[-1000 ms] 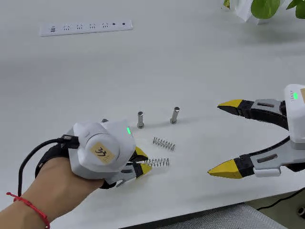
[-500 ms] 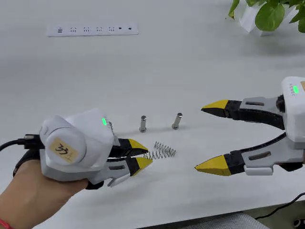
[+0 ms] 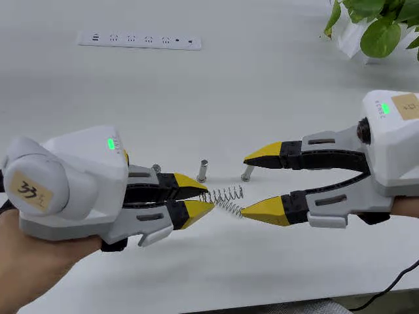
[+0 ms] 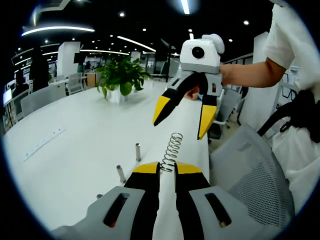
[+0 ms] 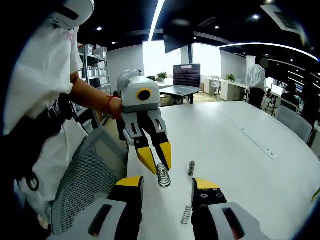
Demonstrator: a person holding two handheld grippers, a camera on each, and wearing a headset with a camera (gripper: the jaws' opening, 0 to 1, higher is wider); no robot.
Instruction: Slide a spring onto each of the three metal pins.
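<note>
Head view: the fingers [image 3: 184,184] of your left gripper [image 3: 208,198] are closed on one end of a spring [image 3: 226,205], holding it off the worktop [image 3: 275,85] with its free end aimed at your right gripper [image 3: 250,185]. The right fingers [image 3: 268,154] stand wide apart and carry nothing. The lower one lies just beside the spring's free end; contact cannot be confirmed. A second spring [image 3: 229,192] lies on the worktop near the three pins [image 3: 203,169]. All three pins stand upright and bare, so no spring is fitted and the whole task remains. I make out two springs.

Left gripper view: your own fingers [image 4: 145,172] pinch the spring's [image 4: 170,150] near end. It reaches toward the gap between the open right fingers. Two bare pins stand to the left of it.

Right gripper view: your own fingers [image 5: 131,186] are spread and empty. The left gripper's closed tips hold the spring [image 5: 163,176] above the worktop. A bare pin [image 5: 191,167] stands beside it, and the second spring [image 5: 186,214] lies loose.
</note>
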